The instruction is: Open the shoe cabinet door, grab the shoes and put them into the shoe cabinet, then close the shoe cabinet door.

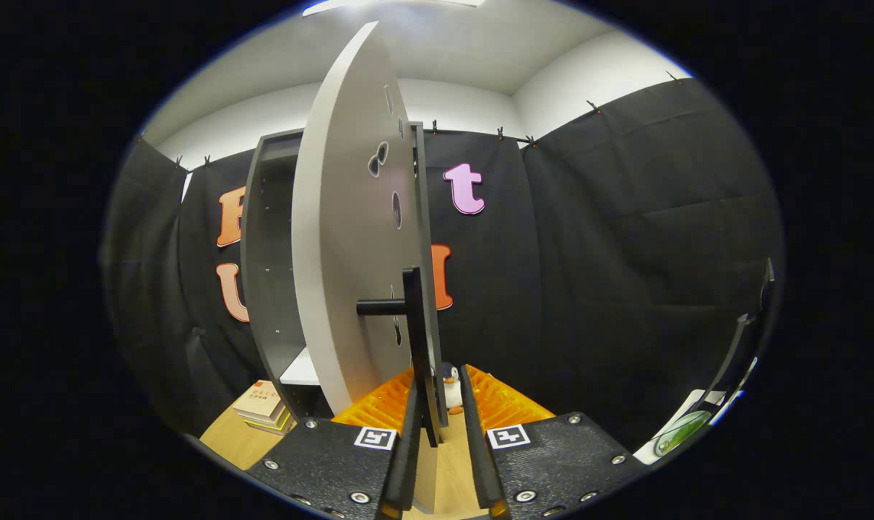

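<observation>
Wooden tabletop (pixel 227 437), dark booth — cabinet door (pixel 343 245) swung partway open; tongs (pixel 440 426) straddle its handle (pixel 415 339), grip uncertain. Next, likely: finish swing, release, fetch shoes.

The tall shoe cabinet (pixel 267 260) is dark grey inside, with pale specks along its side wall and a white shelf (pixel 301 370) low down. Its swung-open flat door (pixel 350 238) is light grey, marked with a few dark oval holes, and carries a black bar handle (pixel 415 318). The gripper (pixel 439 426) shows black textured plates, each bearing a small black-and-white square marker, over bright orange ribbed parts. Between its fingers the floor (pixel 451 462) is light wood-grain. A small plush penguin (pixel 451 386) is dark blue and white with an orange beak. The stack of books (pixel 264 408) has a tan cover with red print.
</observation>
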